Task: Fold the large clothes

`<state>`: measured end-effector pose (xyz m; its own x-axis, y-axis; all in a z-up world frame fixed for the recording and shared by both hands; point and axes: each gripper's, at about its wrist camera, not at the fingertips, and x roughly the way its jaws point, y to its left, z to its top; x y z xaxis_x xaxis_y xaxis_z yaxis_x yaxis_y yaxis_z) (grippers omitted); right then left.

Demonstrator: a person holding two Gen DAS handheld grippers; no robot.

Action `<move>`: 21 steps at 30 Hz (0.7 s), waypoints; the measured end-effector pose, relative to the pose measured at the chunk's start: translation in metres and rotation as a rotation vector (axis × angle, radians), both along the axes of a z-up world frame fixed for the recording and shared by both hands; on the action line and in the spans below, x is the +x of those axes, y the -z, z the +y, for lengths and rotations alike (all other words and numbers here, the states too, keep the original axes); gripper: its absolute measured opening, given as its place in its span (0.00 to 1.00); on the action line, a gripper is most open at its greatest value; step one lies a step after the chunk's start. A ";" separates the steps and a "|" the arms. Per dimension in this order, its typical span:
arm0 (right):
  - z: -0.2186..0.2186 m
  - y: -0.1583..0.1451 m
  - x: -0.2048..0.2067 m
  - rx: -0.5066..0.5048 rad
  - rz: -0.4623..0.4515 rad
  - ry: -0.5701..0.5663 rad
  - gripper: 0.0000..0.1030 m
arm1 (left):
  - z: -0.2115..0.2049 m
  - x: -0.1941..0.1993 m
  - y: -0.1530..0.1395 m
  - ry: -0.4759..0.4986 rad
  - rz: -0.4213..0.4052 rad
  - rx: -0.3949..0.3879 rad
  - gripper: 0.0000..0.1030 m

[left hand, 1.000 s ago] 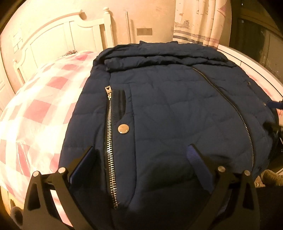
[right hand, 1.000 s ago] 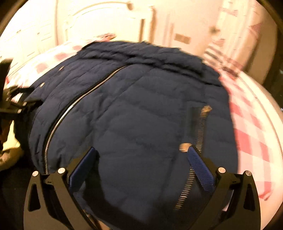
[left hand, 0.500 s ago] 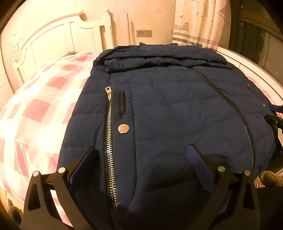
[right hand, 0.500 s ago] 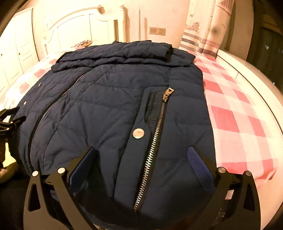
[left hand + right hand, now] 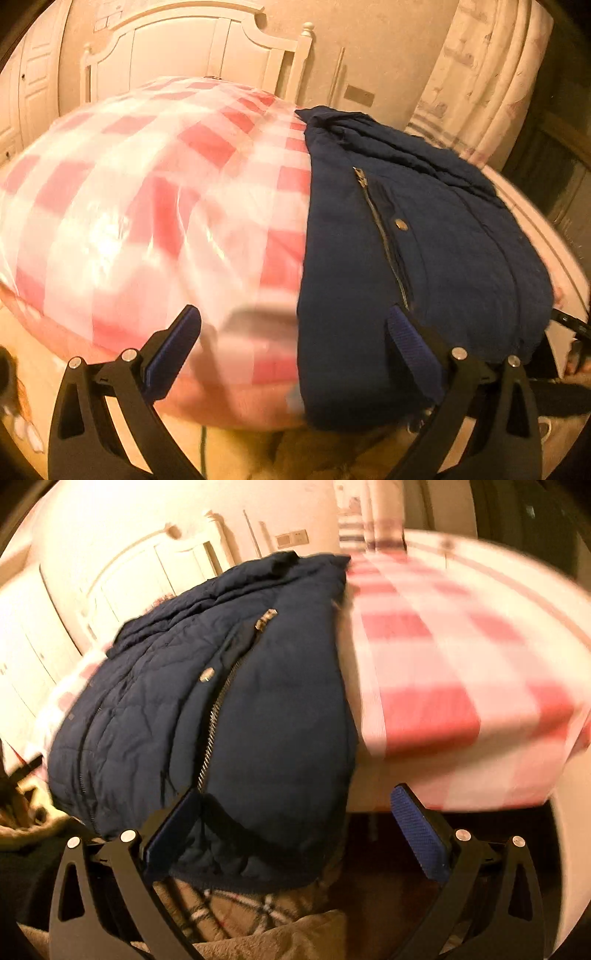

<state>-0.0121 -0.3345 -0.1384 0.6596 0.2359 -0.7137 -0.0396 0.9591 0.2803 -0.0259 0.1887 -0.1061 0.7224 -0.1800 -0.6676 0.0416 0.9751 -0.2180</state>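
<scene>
While both jaws stand wide and grip nothing, your left hand-held gripper [image 5: 291, 347] and right hand-held gripper [image 5: 295, 823] flank the jacket [image 5: 229, 709] on the bed [image 5: 147, 206]; next, pinch its near hem.

Left tool [image 5: 293, 341] open; navy jacket [image 5: 424, 258] on checkered bed [image 5: 147, 192].

Dim warm light, motion blur, fisheye warping
</scene>
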 end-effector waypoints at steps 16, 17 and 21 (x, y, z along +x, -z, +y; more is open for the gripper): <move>0.014 0.028 -0.013 0.099 -0.024 -0.211 0.80 | -0.023 0.004 0.027 0.161 0.054 -0.120 0.83; 0.014 0.030 -0.012 0.093 -0.020 -0.203 0.85 | -0.021 0.007 0.031 0.150 0.068 -0.133 0.88; 0.015 0.047 -0.005 0.097 0.020 -0.189 0.83 | -0.029 0.011 0.031 0.171 0.062 -0.126 0.77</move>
<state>-0.0168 -0.3193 -0.1849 0.5829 0.4225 -0.6941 -0.2100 0.9035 0.3736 -0.0154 0.1599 -0.1367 0.6324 -0.3807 -0.6747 0.1862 0.9201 -0.3446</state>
